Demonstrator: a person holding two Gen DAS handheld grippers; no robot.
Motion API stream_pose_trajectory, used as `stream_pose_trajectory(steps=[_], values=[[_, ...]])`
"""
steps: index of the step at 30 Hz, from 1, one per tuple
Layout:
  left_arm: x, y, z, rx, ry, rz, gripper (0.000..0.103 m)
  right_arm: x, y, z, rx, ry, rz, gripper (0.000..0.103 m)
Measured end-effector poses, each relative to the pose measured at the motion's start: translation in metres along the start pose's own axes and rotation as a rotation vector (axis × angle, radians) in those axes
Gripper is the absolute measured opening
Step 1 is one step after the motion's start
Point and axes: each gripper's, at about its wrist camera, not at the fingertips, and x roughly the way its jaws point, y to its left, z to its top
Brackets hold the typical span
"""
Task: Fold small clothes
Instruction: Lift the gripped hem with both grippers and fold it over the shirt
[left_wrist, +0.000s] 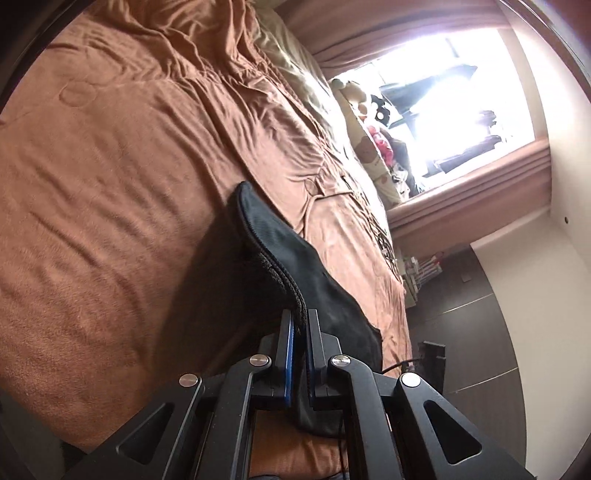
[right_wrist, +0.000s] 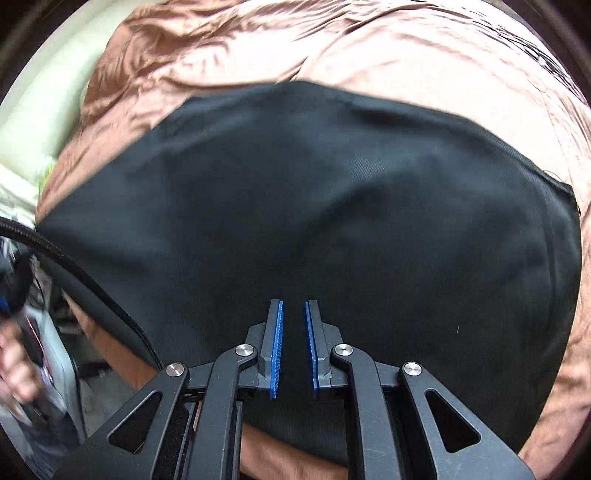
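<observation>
black ribbed-edge fabric garment is being pinched at its hem by left gripper, jaws nearly closed. right gripper is being held slightly open over it, gripping nothing, above brown bedspread.

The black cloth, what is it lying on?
The black cloth lies on a brown blanket that shows all around it. Whatever sits beneath the cloth's middle is covered.
</observation>
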Motion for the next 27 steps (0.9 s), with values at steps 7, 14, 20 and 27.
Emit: stream_pose_trajectory(steps=[7, 14, 20, 27], values=[[0.003, -0.035, 0.007, 0.05, 0.0, -0.029, 0.005, 0.011, 0.02, -0.013, -0.096, 0.072, -0.051, 0.009], [0.009, -0.057, 0.01, 0.083, 0.01, -0.036, 0.005, 0.036, 0.023, -0.024, -0.105, 0.122, -0.012, 0.009], [0.015, -0.075, 0.009, 0.116, 0.022, -0.036, 0.005, 0.03, 0.014, -0.027, -0.078, 0.102, 0.068, 0.009], [0.028, -0.111, 0.003, 0.177, 0.053, -0.064, 0.005, -0.006, -0.004, -0.035, -0.042, -0.053, 0.074, 0.009]])
